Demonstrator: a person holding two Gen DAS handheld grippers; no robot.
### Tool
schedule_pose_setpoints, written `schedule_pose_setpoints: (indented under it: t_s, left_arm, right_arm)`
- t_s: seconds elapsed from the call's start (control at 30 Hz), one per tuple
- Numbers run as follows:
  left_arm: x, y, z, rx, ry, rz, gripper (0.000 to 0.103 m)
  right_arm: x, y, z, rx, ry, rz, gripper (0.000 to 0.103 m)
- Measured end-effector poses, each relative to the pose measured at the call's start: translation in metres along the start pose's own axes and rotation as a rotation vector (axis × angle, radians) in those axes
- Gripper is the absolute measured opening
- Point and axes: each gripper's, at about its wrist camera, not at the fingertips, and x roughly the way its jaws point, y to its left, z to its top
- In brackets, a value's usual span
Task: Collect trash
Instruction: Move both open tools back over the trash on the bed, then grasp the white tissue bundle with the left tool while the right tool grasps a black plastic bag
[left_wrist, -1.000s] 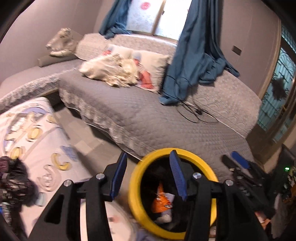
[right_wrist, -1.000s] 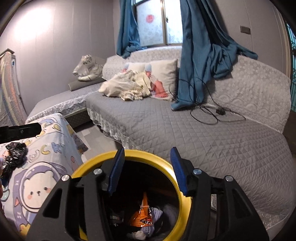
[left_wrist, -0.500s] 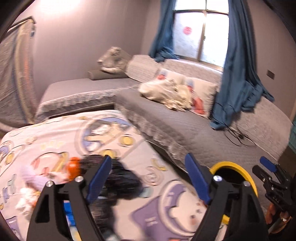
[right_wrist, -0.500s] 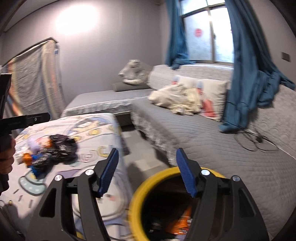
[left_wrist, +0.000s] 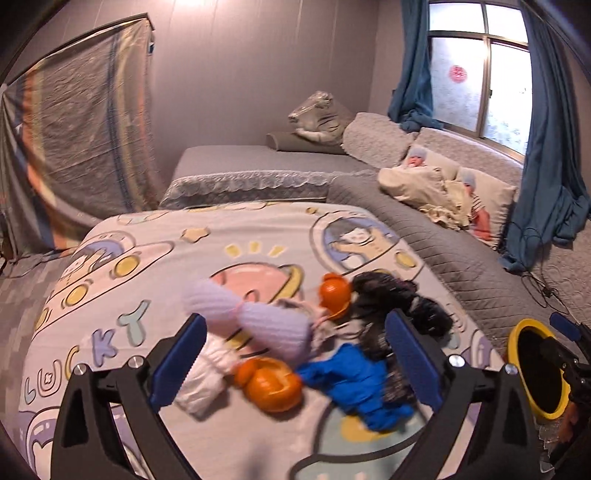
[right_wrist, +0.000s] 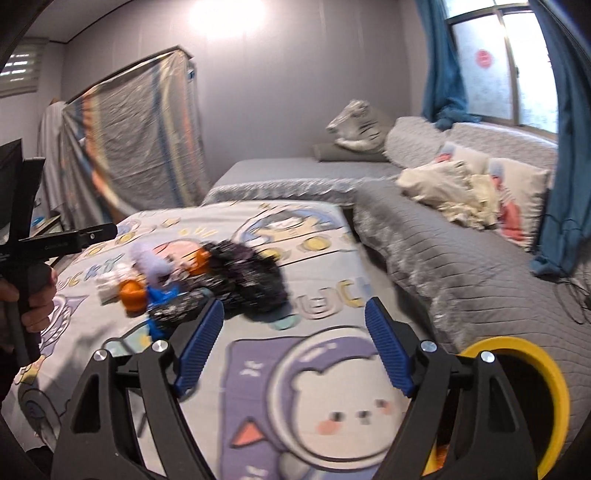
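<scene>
The trash pile lies on the desk with the cartoon cloth; we see its long axis run from a white wad to a black crumpled bag. An orange piece and a blue glove sit between the tips of our left gripper, whose jaws are opening and hold nothing. Our right gripper, also opening and empty, is just beside the pile's black end. The yellow-rimmed bin stands right of the pile.
</scene>
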Motion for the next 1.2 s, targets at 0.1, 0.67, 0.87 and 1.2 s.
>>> schedule_pose_setpoints:
  t_s: [0.1,0.67,0.87,1.2]
  left_arm:
    - [0.000,0.020,-0.012,-0.004,0.014,0.026,0.094]
    - [0.015,0.061,-0.047,-0.030,0.091,0.023,0.094]
    - [0.024,0.066,-0.049,-0.043,0.112,0.023,0.094]
    - [0.039,0.075,-0.043,-0.062,0.135,0.039,0.094]
  right_arm:
    - [0.013,0.023,-0.001,-0.021,0.026,0.039,0.075]
    - [0.072,0.078,-0.001,-0.065,0.137,0.144,0.075]
    - [0.087,0.085,0.000,-0.057,0.168,0.169,0.073]
    - [0.105,0.093,0.002,-0.053,0.213,0.199,0.066]
